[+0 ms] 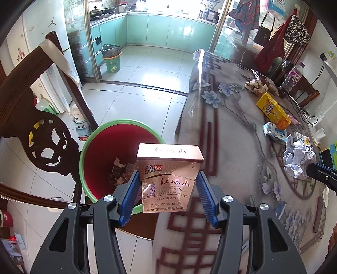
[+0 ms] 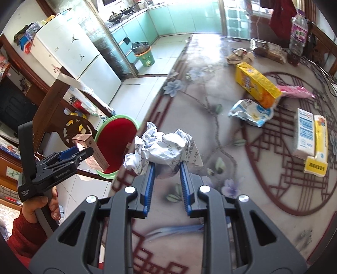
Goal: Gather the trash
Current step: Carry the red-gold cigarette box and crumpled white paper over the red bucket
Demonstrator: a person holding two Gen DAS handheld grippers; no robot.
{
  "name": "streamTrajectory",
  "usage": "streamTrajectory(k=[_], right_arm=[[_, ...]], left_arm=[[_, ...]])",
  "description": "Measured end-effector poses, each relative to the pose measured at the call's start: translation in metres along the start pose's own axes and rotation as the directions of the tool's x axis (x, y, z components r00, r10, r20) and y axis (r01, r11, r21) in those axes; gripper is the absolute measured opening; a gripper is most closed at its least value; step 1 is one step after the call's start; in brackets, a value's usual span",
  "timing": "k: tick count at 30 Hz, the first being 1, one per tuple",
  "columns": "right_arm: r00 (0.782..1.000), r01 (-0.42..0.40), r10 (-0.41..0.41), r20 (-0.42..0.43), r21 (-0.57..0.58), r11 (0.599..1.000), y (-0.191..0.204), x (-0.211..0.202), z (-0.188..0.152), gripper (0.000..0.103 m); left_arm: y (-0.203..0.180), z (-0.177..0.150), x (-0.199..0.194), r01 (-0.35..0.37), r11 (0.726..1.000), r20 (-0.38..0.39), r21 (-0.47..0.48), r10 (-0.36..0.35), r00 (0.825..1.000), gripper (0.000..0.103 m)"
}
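Glossy floral tabletop (image 2: 210, 118) beside a tiled kitchen floor; my left tongs (image 1: 168, 187) clamp a cigarette pack (image 1: 168, 177) over the red bin (image 1: 105, 151), right tongs (image 2: 166, 175) grip crumpled paper (image 2: 160, 147); bin contents indistinct.

Bright daylight floods in from the kitchen windows (image 1: 160, 6), blowing out the far counter and throwing white glare across the floor tiles (image 1: 151, 80) and the glossy desk (image 2: 212, 48). Fisheye curvature bends both views inside dark corners, and the desk pattern smears with motion blur.
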State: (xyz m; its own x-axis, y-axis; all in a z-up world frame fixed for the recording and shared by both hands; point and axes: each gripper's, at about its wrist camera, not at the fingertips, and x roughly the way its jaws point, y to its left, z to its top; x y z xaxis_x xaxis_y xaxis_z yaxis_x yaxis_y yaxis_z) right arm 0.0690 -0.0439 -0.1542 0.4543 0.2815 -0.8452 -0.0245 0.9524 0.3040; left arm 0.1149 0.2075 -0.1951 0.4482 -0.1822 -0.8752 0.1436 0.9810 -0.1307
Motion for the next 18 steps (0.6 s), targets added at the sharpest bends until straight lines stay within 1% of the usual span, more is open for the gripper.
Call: streamTrajectory(k=[4, 11, 18], right_arm=[[1.000, -0.019, 0.019, -0.011, -0.026, 0.999, 0.018, 0.010, 0.005, 0.024], [0.998, -0.062, 0.060, -0.026, -0.099, 0.993, 0.057, 0.029, 0.017, 0.024], [0.995, -0.086, 0.078, -0.060, -0.163, 0.983, 0.088, 0.052, 0.026, 0.024]], left_arm=[[0.014, -0.001, 0.003, -0.011, 1.000, -0.008, -0.014, 0.011, 1.000, 0.052], [0.041, 0.000, 0.016, -0.056, 0.998, -0.036, -0.033, 0.055, 0.998, 0.052], [0.064, 0.004, 0.030, -0.085, 0.994, -0.059, -0.063, 0.081, 0.995, 0.052]])
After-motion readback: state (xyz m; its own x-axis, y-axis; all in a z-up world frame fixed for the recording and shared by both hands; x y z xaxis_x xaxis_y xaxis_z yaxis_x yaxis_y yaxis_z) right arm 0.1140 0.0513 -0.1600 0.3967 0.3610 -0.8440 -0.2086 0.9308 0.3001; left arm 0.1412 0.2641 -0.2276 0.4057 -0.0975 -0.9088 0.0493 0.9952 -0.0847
